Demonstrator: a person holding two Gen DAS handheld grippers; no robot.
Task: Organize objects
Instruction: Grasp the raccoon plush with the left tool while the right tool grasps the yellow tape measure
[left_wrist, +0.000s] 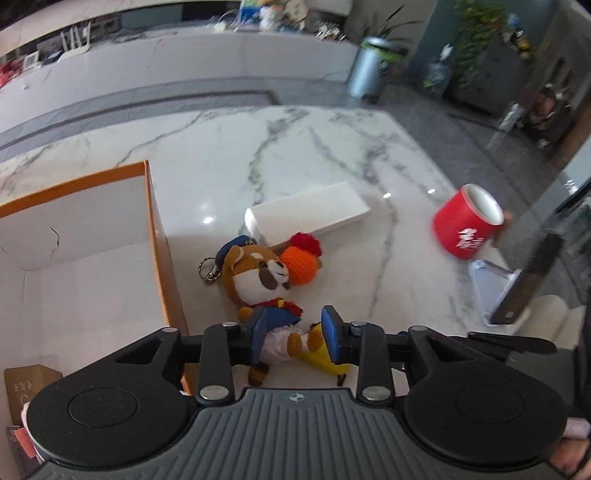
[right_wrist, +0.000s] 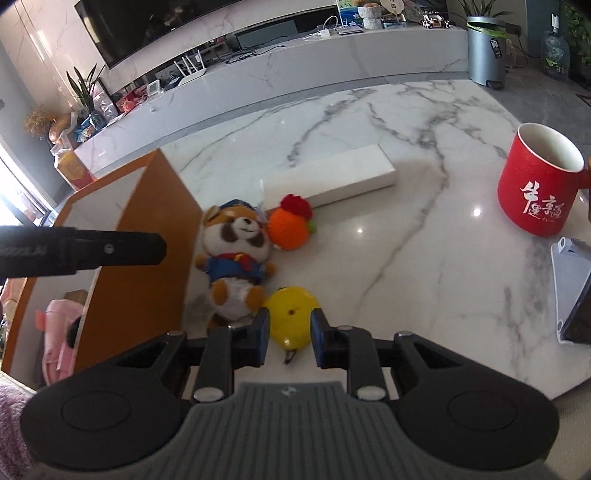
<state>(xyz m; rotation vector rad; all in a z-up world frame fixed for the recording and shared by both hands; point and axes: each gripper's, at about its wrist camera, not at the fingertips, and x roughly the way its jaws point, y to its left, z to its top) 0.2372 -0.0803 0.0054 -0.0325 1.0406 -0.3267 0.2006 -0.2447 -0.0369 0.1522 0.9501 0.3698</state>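
Your left gripper (left_wrist: 295, 334) is open astride the soft brown raccoon plush (left_wrist: 258, 280) lying beside the orange-walled cardboard box (left_wrist: 162, 243); pinch its light, squashy torso. Your right gripper (right_wrist: 289, 332), open, brackets the smooth yellow toy (right_wrist: 290, 317).

Glossy veined marble surface (right_wrist: 424, 258); fuzzy cloth plush (right_wrist: 234, 254); crocheted yarn ball (right_wrist: 288, 230); matt red mug (right_wrist: 535, 192).

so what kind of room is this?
Likely a home living room: a wall TV above a long marble console with a router, potted plants, and a marble table holding toys.
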